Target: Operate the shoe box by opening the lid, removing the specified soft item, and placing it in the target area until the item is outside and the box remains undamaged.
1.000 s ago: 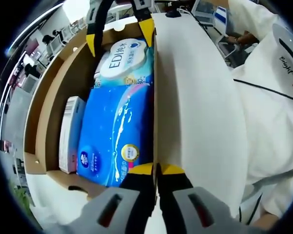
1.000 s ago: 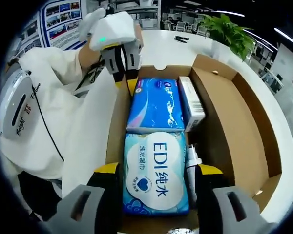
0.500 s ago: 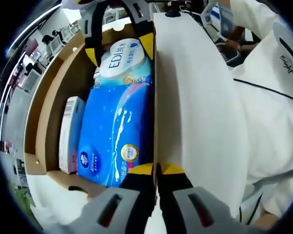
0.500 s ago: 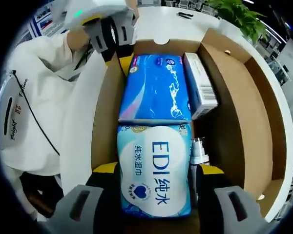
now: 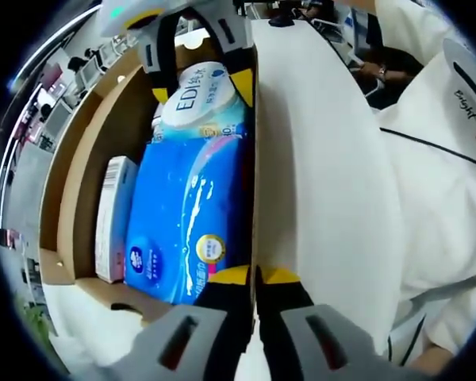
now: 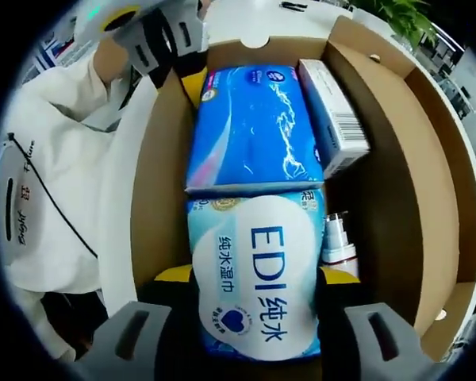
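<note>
Open shoe box (image 6: 397,151) holding the white-labelled wipes pack (image 6: 258,282) at one end, a blue tissue pack (image 6: 254,131) behind it, and a small white carton (image 6: 333,119) along the far wall. The right gripper (image 6: 254,317) straddles the wipes pack, jaws apart at its sides. The left gripper (image 5: 254,278) is pinched closed on the box's side wall (image 5: 252,159). Right gripper view alone shows a small bottle (image 6: 339,242) beside the wipes pack; left gripper view shows the white table (image 5: 317,159).
</note>
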### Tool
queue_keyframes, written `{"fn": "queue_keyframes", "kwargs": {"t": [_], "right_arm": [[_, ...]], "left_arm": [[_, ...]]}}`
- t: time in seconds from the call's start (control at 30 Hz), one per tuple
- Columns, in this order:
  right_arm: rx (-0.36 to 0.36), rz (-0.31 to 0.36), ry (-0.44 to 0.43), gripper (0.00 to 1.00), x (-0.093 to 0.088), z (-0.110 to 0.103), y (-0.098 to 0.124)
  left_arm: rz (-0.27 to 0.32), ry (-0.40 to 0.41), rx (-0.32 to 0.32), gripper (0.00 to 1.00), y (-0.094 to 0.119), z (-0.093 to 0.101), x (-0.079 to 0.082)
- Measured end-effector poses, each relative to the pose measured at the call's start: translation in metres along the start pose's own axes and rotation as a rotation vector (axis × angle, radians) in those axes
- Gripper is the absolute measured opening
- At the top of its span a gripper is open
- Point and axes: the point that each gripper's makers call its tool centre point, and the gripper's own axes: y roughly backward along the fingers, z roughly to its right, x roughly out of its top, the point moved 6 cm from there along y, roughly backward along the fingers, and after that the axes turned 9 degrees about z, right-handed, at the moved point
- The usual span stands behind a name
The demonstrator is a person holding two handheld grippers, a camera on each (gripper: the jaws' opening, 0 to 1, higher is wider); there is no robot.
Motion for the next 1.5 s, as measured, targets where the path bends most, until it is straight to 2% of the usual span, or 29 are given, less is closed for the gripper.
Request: {"fn": "queue_keyframes", "kwargs": {"t": [0.63,0.87,1.03,1.23,1.5], "right_arm": [[-0.021,-0.091,0.017,0.62,0.0,-0.001,-0.008],[-0.001,-0.065,0.014,0.64,-0.002,0.0,-0.011],[0.002,-0.071,0.011,0.66,-0.002,0.004,-0.019],[0.019,-0.059,-0.019,0.68,-0.005,0.009,-0.02],[0.019,-0.065,-0.013,0.69,-0.003,0.008,-0.02]], "left_arm": [[-0.002,-0.003,0.004,0.01,0.0,0.001,0.0],[-0.001,-0.008,0.007,0.01,0.0,0.001,-0.001],[-0.005,-0.004,0.006,0.01,0.0,0.001,-0.001],[-0.004,-0.003,0.011,0.02,0.0,0.001,-0.001],[-0.006,-0.005,0.01,0.02,0.0,0.001,-0.001]]}}
